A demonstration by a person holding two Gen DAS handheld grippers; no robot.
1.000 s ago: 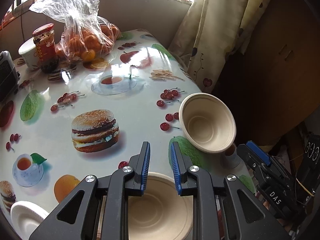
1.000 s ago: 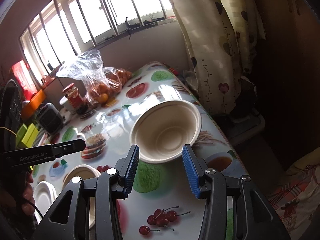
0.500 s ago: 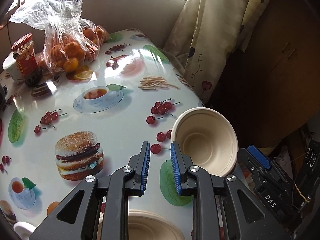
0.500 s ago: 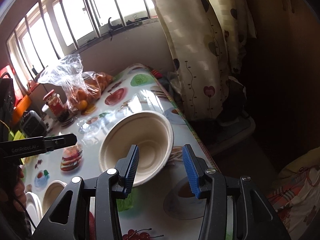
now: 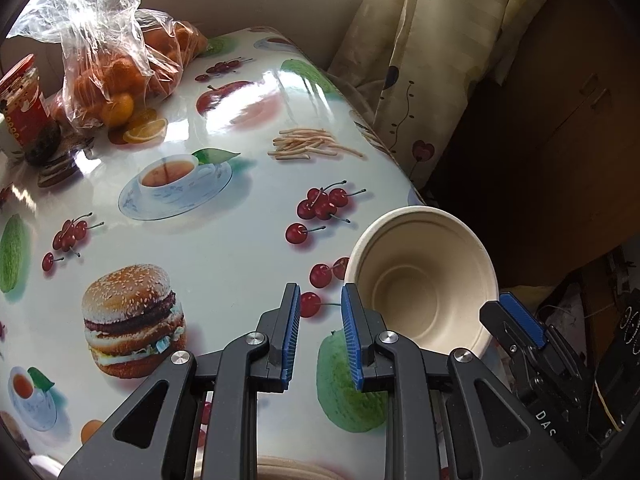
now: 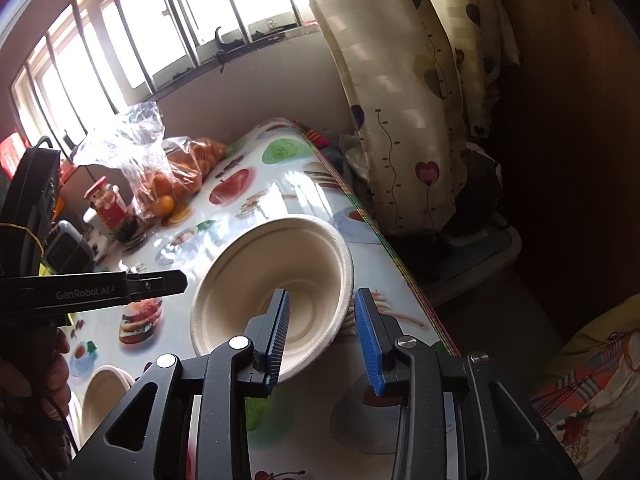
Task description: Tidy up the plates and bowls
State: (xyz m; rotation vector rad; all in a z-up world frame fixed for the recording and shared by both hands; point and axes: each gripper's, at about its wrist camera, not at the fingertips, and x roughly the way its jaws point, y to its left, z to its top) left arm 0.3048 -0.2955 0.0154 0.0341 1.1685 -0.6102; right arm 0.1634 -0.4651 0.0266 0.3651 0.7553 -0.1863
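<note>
The right gripper [image 6: 322, 332] straddled the near rim of the beige round paper bowl [image 6: 276, 280] at the table's right edge — jaws parted, not yet clamped. The left gripper [image 5: 320, 336] hung narrowly open and empty beside that bowl. Closing on the rim seemed next.

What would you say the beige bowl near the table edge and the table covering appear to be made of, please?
The bowl looks like moulded pulp or bagasse fibre: matte beige, faintly grainy, with a thick rolled rim and pressed rings inside; it could be paper. The table covering looks like glossy vinyl or oilcloth: it shows sharp window glare over flat printed food pictures.
</note>
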